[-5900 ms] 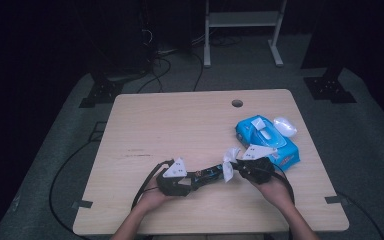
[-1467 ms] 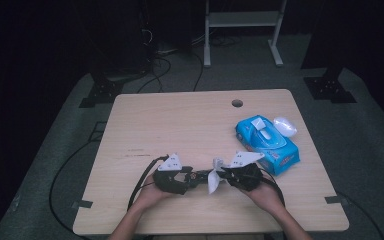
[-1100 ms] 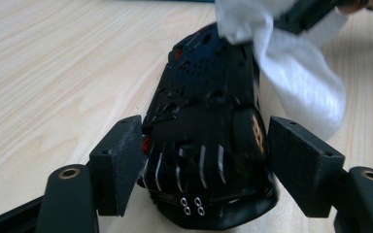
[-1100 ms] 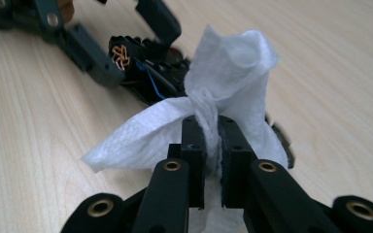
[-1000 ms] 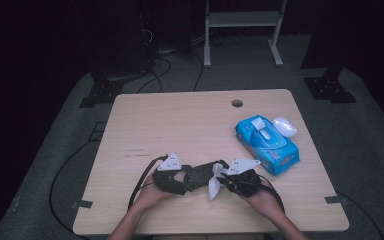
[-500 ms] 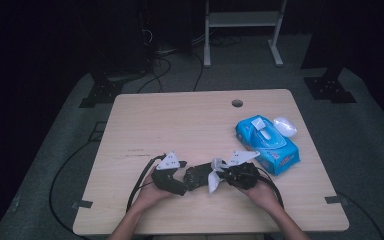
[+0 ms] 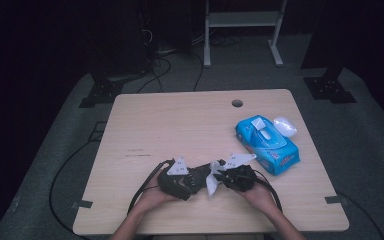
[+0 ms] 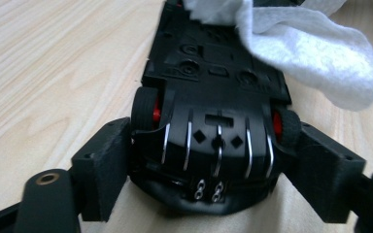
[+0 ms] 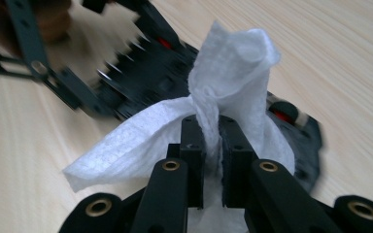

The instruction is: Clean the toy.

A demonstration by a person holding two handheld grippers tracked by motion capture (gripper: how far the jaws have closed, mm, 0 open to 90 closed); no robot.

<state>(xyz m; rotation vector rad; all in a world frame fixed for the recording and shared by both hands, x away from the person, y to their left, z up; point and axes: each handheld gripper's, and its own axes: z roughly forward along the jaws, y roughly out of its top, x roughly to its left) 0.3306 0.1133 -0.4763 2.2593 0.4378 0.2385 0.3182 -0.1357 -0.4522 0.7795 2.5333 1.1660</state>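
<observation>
Right gripper (image 9: 206,141): jaws are pinching a bunched white wipe (image 9: 223,63) between the pads, nearly closed on the thin cloth; loose folds are fanning out above and to the side.

Left gripper (image 8: 209,160): jaws are straddling one end of a black toy car (image 8: 213,97), which is lying underside-up, red wheel hubs showing at either flank. The jaws have just been opening and then closing back in part, with the car between them. The inner faces are sitting against the car by its wheels, so I am reading this as a light hold, not a firm clamp.

Location: car and both grippers are sitting near the front edge of the table (image 7: 180,125), about mid-width, the wipe (image 7: 212,177) hanging between the two grippers. A blue wipes pack (image 7: 267,142) is lying toward the right edge, well apart.

Risks, as judged:
- Left hold is looking marginal. Wiping pressure from the right could be pushing the car out of the jaws or spinning it on the wood.
- The rounded end and wheels are offering poor purchase; slippage is likely if the jaws are easing wider.
- The wipe is being held by a narrow twist; dragging across the chassis ribs and screws could be snagging it and pulling it free.
- Work is happening close to the front edge; a slipped car could be sliding off.
</observation>
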